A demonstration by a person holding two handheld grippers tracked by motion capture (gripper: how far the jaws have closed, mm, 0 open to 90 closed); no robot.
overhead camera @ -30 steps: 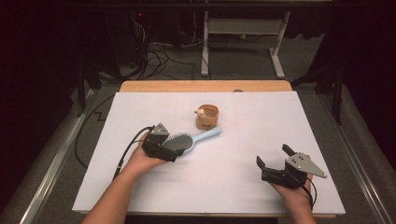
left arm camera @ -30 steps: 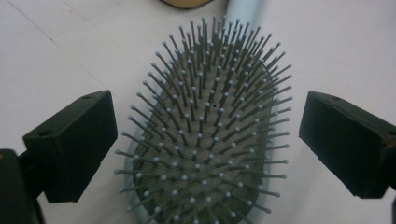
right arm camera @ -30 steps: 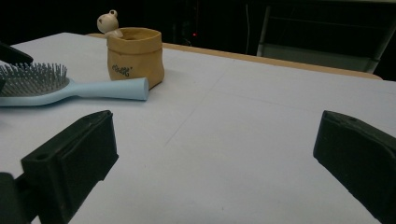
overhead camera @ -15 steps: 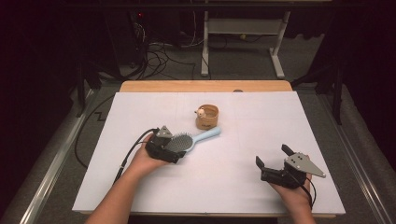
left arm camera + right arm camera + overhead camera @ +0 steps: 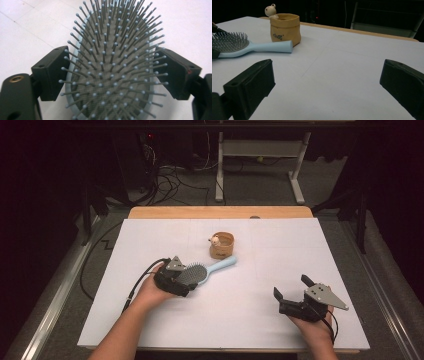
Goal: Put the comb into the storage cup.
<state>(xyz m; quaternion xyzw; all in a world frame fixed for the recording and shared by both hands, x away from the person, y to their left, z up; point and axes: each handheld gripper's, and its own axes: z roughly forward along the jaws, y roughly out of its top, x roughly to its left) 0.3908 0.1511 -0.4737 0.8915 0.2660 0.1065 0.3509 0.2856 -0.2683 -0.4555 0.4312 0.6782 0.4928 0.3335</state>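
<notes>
White sheet covers the table, wooden edge at the far side, dark room w/ cables and a metal stand behind.

Left: left gripper sits at the bristle end of a light-blue hairbrush, left of table centre. Its jaws have just been closing, w/ the brush head between them. In the left gripper view the black pads flank the head on both sides, right up against the rim and the outer bristles; can't tell for sure if they press yet. Brush lies flat, bristles up. Long axis runs diagonal in the high view: head near-left, handle pointing far-right.

Centre: handle tip ends just beside a small tan bag-like pot w/ a little round-headed figure on its rim. In the right gripper view they look touching or nearly so.

Right: right gripper near the front edge, well apart from the brush, jaws wide apart, nothing between them.
</notes>
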